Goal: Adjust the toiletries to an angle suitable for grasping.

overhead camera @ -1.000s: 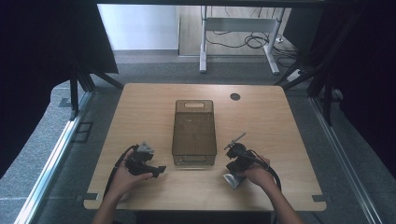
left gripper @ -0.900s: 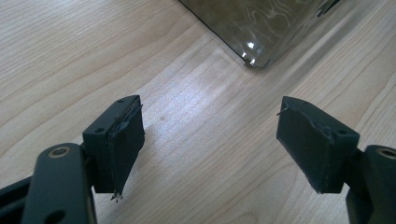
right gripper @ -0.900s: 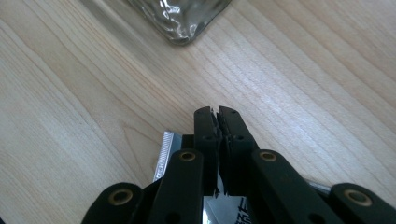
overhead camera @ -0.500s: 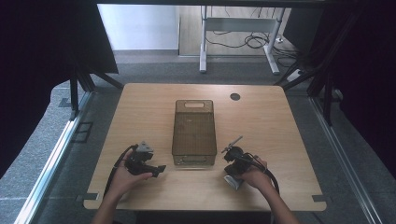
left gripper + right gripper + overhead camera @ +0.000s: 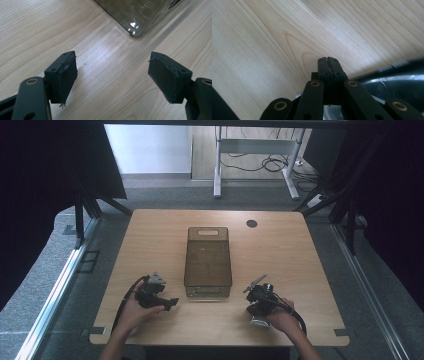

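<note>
The desk point(image 5: 280, 250) is a light wooden top with rounded corners, standing on grey carpet, and a small dark round cable hole point(image 5: 251, 223) sits near its far edge, right of the middle. The biggest thing on it is a smoky, see-through plastic bin point(image 5: 208, 262), a long open box lying along the desk's middle line with its handle cut-out toward the far edge and its near end short of the near edge; nothing can be made out inside it. In the left gripper view one rounded lower corner of the bin point(image 5: 137, 32) rests on the wood just ahead of the jaws. The left gripper point(image 5: 170, 303) sits near the near edge, left of the bin's near end and apart from it, held in the person's left hand point(image 5: 134, 312); its two black jaws stand wide apart with only bare wood between them, as the left gripper point(image 5: 112, 72) shows from its own camera. The right gripper point(image 5: 255, 282) lies to the right of the bin's near end, also near the near edge, gripped by the right hand point(image 5: 282, 320). In its own view the right gripper point(image 5: 328, 59) has its jaws pressed together with nothing between them, pointing down at the wood.
</note>
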The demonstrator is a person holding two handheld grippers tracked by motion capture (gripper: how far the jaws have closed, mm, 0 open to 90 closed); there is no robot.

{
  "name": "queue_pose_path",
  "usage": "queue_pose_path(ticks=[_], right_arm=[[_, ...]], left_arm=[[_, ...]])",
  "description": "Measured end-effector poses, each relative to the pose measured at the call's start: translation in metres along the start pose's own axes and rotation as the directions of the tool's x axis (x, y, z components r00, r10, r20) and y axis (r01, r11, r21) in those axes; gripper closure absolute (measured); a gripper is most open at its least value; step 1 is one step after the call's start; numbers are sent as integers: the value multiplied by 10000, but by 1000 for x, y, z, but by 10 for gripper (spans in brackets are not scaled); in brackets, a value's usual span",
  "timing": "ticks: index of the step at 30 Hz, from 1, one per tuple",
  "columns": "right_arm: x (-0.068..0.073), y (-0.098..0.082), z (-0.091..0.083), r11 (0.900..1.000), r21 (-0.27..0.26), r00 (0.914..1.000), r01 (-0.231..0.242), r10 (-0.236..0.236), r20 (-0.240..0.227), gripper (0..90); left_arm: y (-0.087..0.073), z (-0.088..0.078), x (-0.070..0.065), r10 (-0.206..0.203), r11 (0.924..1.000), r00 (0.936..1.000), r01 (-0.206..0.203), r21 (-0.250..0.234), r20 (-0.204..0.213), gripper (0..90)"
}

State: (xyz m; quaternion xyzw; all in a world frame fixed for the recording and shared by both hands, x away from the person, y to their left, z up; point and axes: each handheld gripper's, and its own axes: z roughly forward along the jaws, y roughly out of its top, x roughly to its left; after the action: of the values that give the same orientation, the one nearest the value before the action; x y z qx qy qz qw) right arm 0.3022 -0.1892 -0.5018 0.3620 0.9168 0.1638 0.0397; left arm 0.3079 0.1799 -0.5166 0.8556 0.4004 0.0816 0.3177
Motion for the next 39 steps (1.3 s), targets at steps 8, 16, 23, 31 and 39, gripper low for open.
queue_pose_path(ticks=[8, 16, 23, 31, 39], right_arm=[[-2, -17, -5, 9997, 151, 9998, -192, 192, 23, 895], [-6, -34, -13, 9990, 81, 9988, -446, 444, 200, 895], [-18, -47, -21, 9964, 18, 9956, -850, 848, 410, 895], [-27, -53, -26, 9936, -138, 9922, -1122, 1128, 525, 888], [-24, -48, -37, 9945, -687, 9959, -793, 820, 379, 746]], left_arm=[[0, 0, 2, -19, 10000, 10000, 19, 48, -3, 237], [0, 0, 1, 29, 10000, 10000, -29, 39, -3, 237], [0, 1, 1, 36, 10000, 10000, -36, 65, -10, 237], [0, 1, 0, -8, 10000, 10000, 9, 56, -33, 237], [0, 2, -1, 41, 9999, 10000, -41, 96, -10, 237]])
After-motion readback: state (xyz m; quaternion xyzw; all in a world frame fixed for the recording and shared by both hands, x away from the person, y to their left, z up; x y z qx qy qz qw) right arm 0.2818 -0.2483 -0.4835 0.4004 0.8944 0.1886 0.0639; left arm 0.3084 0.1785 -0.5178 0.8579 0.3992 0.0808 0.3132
